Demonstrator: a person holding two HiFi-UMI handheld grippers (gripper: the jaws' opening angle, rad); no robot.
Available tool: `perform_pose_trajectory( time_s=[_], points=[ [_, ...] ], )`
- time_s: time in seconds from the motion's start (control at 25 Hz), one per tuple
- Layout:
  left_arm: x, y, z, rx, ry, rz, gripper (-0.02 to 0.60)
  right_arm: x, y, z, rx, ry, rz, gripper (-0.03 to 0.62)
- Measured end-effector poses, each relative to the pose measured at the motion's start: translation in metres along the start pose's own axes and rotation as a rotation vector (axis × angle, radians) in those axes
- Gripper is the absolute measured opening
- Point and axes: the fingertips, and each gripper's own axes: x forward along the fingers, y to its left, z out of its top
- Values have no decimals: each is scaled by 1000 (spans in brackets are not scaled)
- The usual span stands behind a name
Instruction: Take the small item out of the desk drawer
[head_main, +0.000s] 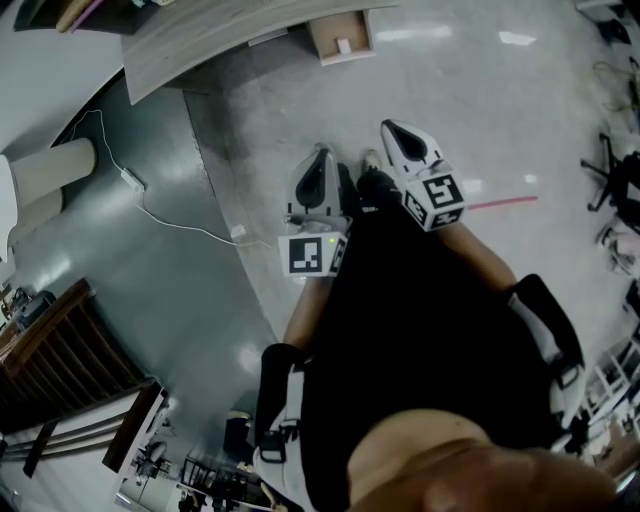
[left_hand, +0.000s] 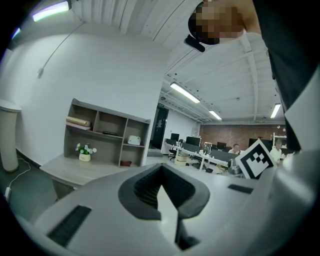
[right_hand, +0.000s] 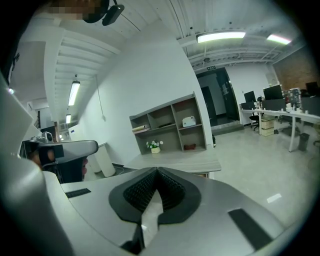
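desk (head_main: 220, 40) stands well ahead w/ drawer (head_main: 320, 48) open; small white item (head_main: 343, 46) lies inside, too tiny to tell its long axis. left gripper (head_main: 322, 150) & right gripper (head_main: 388, 126): jaws closed, empty.

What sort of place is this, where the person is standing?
Most likely an open-plan office: rows of desks with monitors, a cubby shelf unit on a wooden desk, and long strip lights on the ceiling.
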Motion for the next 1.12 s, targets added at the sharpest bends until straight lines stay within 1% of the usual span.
perform_pose_trajectory(
  time_s=[0.16, 0.28, 0.6, 0.8, 1.04, 1.12],
  points=[
    [23, 14, 1, -6, 1, -13, -3, 23, -11, 3, -1, 10, -18, 0],
    [47, 25, 1, -13, 12, -39, -3, 42, -22, 6, -4, 18, -42, 0],
    [109, 79, 15, -25, 36, -104, -3, 114, -40, 16, 22, 43, -109, 0],
    [148, 112, 15, -41, 73, -143, -3, 167, -56, 12, 35, 78, -146, 0],
    [188, 143, 17, -71, 99, -155, -3, 226, -82, -3, 57, 130, -186, 0],
    [199, 151, 18, -77, 95, -158, -3, 245, -90, -11, 65, 152, -192, 0]
  ],
)
